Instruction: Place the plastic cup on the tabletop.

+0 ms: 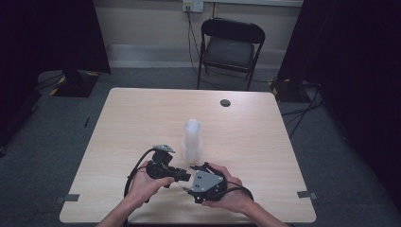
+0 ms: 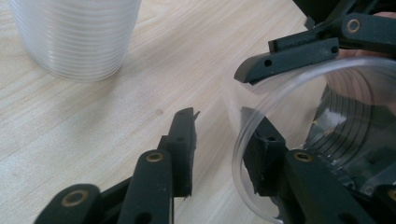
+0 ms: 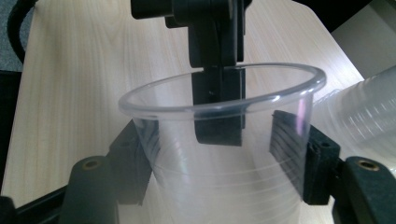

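A single clear plastic cup lies on its side between the jaws of my right gripper, whose pads press on its wall from both sides. My left gripper faces the cup's mouth. One of its jaws sits at the rim and the other stands apart outside it, so it is open. A tall stack of the same clear cups stands upright mid-table, just beyond both grippers. In the high view my left gripper and right gripper meet tip to tip near the front edge.
The light wooden table has a dark round grommet hole near its far edge. A black folding chair stands beyond the table. Dark curtains hang at both sides.
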`<state>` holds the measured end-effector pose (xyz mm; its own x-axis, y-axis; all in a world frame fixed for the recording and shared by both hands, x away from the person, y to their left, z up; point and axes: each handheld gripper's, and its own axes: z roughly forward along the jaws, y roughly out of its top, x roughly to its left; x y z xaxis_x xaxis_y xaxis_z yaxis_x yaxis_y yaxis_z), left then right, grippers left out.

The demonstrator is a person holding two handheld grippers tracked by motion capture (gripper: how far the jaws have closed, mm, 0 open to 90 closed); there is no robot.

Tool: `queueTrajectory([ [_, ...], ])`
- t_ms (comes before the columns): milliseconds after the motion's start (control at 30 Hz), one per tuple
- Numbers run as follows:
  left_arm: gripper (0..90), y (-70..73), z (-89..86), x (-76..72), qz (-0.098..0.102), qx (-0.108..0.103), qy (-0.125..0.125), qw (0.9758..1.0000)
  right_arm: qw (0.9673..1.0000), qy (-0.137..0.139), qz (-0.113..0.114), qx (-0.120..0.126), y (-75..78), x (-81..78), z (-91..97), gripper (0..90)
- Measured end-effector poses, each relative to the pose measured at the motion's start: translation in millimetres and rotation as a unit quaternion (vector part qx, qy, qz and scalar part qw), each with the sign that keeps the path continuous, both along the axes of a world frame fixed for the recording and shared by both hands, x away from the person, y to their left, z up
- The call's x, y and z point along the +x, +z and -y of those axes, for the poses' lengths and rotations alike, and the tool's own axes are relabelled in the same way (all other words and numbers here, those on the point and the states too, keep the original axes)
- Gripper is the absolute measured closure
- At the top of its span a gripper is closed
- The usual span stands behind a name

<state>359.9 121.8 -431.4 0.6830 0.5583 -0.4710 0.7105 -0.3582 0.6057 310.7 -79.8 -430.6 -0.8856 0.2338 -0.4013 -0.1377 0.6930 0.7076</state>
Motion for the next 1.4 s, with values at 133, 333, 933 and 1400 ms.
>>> queueTrajectory([
  [133,60.2,3.0,-2.3,-0.5,0.011,-0.005,0.006,0.9999,1.0,-0.005,0.001,0.004,0.8,0.3,0.8,33.0],
  [333,51.4,7.4,-4.6,-3.1,0.037,-0.002,0.016,0.9992,0.9998,-0.015,-0.004,0.011,1.1,4.0,3.3,32.9],
  [933,29.9,13.4,-18.1,-7.4,0.114,-0.014,0.068,0.991,0.9957,-0.056,-0.051,0.054,-2.7,18.2,17.6,32.7],
  [1400,21.7,6.2,-35.4,-14.1,0.191,0.01,0.102,0.9762,0.9847,-0.099,-0.093,0.109,-2.3,31.5,37.0,32.5],
])
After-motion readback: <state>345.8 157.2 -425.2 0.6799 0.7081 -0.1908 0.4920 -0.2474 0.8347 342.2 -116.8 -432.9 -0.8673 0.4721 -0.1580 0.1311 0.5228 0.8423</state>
